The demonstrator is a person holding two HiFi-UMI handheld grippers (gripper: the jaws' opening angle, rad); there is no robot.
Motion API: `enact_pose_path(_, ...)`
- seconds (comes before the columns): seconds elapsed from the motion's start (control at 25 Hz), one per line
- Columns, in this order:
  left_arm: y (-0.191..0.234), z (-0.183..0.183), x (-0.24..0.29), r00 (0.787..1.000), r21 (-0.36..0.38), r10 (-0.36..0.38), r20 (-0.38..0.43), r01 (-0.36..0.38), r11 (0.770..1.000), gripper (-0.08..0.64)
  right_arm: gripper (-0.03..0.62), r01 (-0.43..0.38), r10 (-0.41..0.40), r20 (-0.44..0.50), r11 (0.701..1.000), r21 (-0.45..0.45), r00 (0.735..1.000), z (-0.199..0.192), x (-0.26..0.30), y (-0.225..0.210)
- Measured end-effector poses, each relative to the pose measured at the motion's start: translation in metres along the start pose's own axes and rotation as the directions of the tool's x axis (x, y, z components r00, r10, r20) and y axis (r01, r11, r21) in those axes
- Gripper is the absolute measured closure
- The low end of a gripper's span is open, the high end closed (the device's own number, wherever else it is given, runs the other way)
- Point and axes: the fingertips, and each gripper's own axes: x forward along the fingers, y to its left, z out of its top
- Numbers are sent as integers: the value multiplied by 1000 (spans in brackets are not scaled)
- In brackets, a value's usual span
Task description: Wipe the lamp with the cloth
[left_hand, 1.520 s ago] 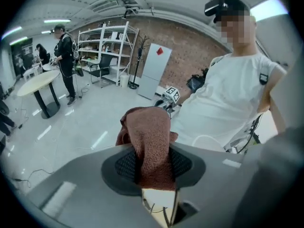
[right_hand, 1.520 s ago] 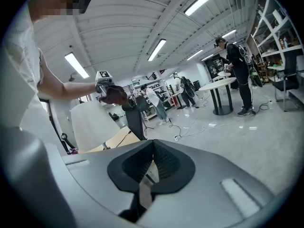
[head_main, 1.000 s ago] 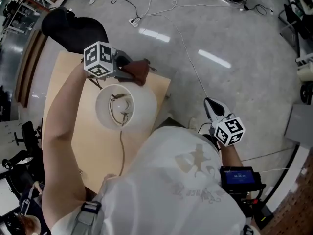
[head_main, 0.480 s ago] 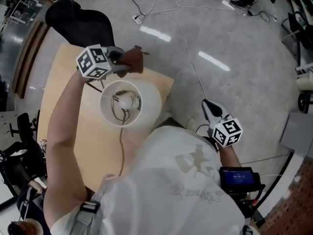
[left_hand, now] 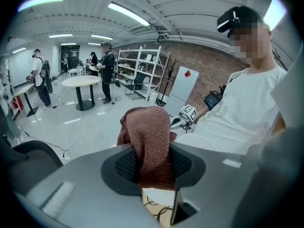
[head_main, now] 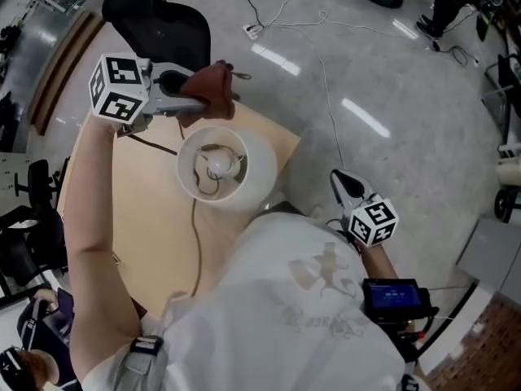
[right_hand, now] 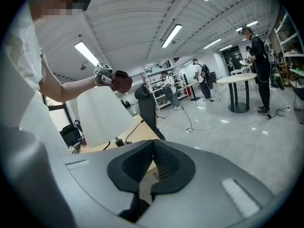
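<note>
Clamping cloth (head_main: 210,86) by lamp (head_main: 254,169) rim, left fingers (left_hand: 119,169), right fingers (right_hand: 134,164) closed, off table (head_main: 155,218) edge

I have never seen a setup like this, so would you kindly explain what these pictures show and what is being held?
There is no robot here: a person holds a two-jaw gripper in each hand. The head view comes from a camera on the person's head, looking down. The other two views come from cameras riding on each gripper, looking along its jaws. A white-shaded lamp stands on a wooden table, its cord trailing across the top. The left gripper is clamped on a reddish-brown cloth, held by the shade's top rim. The right gripper is shut and empty, beside the table.
</note>
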Motion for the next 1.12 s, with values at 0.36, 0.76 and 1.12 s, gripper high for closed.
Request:
enact_pose_path(0.36, 9, -56, 45, 996, -71, -47, -74, 42, 997, 430, 580, 14, -14, -10, 1000, 11, 1000, -9, -5, -18)
enact_pose_path(0.76, 42, -120, 70, 997, -155, 60, -52, -68, 986, 429, 580, 11, -11, -24, 1000, -2, 1000, 3, 0, -5)
enact_pose_path(1.12, 39, -109, 18, 964, -204, 245, 104, -220, 954, 430, 580, -87, 85, -17, 986, -139, 996, 31, 17, 29)
